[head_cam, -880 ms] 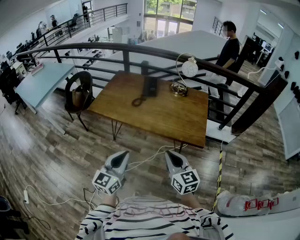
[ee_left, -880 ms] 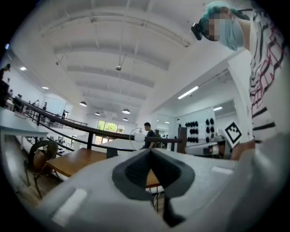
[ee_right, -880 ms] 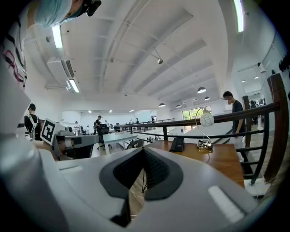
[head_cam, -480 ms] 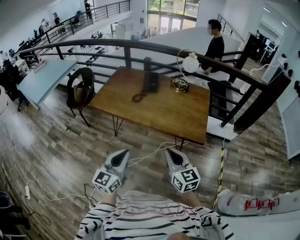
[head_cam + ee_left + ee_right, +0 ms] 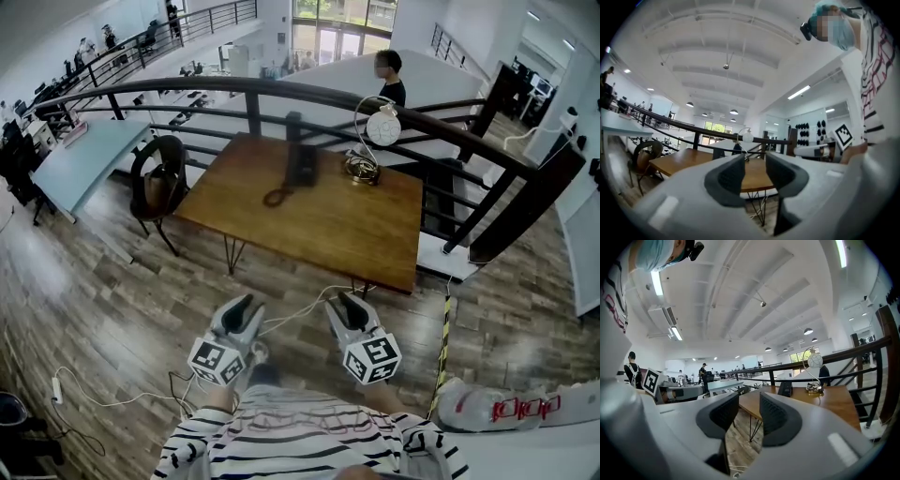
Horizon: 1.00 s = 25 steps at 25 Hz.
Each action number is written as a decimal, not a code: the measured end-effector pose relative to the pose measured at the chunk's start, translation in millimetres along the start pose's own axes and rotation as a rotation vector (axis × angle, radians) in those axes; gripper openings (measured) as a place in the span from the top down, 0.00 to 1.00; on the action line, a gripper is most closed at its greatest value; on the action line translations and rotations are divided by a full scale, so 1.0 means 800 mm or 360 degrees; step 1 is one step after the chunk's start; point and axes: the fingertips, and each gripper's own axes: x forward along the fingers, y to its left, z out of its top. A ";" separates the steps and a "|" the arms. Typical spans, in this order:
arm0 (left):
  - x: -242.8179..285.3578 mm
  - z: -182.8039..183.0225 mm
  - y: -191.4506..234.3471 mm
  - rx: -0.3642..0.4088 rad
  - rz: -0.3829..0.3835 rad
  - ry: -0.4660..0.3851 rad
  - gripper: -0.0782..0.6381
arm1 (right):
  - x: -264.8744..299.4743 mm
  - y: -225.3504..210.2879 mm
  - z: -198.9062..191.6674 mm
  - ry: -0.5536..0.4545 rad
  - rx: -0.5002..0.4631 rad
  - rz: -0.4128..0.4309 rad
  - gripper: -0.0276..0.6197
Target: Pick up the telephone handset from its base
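Pre-reach: both grippers empty, phone untouched.

Over the last second the only real change is the person in black [image 5: 387,75], who walks left beyond the far side of the table [image 5: 328,234] and now stands behind the lamp [image 5: 382,128]. Left gripper [image 5: 240,310] and right gripper [image 5: 348,307] hold the same spot off the table's near edge, well apart from it, so no task progress; the approach isn't started. Both sets of jaws stand apart with nothing between them. The telephone [image 5: 300,167] sits near the table's far edge, left of the lamp. Its long axis runs near-to-far across the table, with the far end pointing at the railing [image 5: 187,86]. The handset [image 5: 301,159] looks seated on it. Coiled cord [image 5: 277,197] loops off the near end.
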 end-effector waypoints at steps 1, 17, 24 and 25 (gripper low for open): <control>0.007 -0.001 0.009 -0.0011 -0.0007 0.0001 0.69 | 0.010 -0.003 0.001 -0.0001 0.0000 -0.0006 0.74; 0.096 0.031 0.228 -0.0069 -0.0174 0.0059 0.64 | 0.234 -0.028 0.040 -0.0015 0.0037 -0.0204 0.61; 0.115 0.052 0.310 -0.0056 -0.0219 0.0060 0.63 | 0.314 -0.025 0.060 -0.0042 0.0031 -0.0264 0.60; 0.116 0.054 0.320 -0.0056 -0.0222 0.0060 0.63 | 0.323 -0.025 0.061 -0.0044 0.0032 -0.0273 0.60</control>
